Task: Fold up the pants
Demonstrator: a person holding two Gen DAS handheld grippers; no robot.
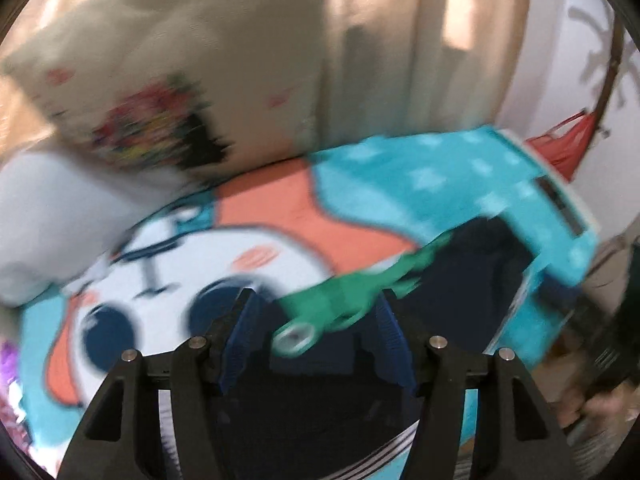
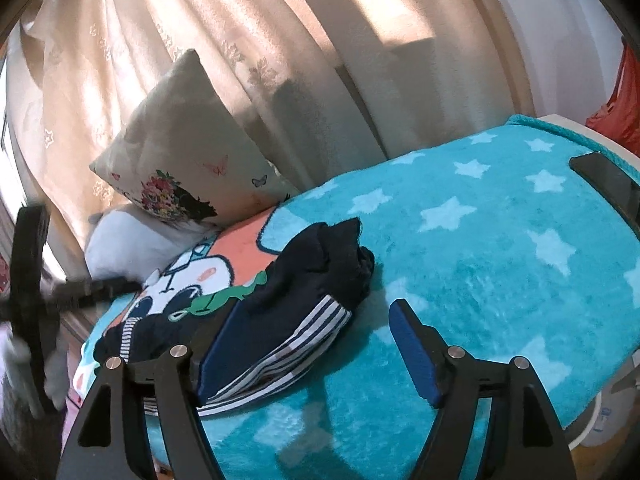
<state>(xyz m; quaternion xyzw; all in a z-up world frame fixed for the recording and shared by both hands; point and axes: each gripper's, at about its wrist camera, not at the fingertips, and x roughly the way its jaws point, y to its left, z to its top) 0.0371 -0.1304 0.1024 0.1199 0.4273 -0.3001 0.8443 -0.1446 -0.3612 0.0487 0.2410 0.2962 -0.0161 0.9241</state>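
Observation:
Dark navy pants [image 2: 304, 280] with white side stripes and a green patch lie bunched on a turquoise star blanket [image 2: 500, 248]. My right gripper [image 2: 316, 312] is open above the blanket, its left finger over the pants' striped edge, not holding them. In the blurred left wrist view the pants [image 1: 472, 276] show as a dark mass with the green patch [image 1: 344, 300] between the fingers. My left gripper [image 1: 316, 312] is open, just above the cloth. The left gripper also shows at the left edge of the right wrist view [image 2: 28, 280].
A cream flowered cushion [image 2: 180, 160] and a white pillow [image 2: 128, 244] lean against beige curtains [image 2: 240, 40] at the back. A dark flat device [image 2: 608, 184] lies at the blanket's far right edge. The blanket's edge drops off at the right and front.

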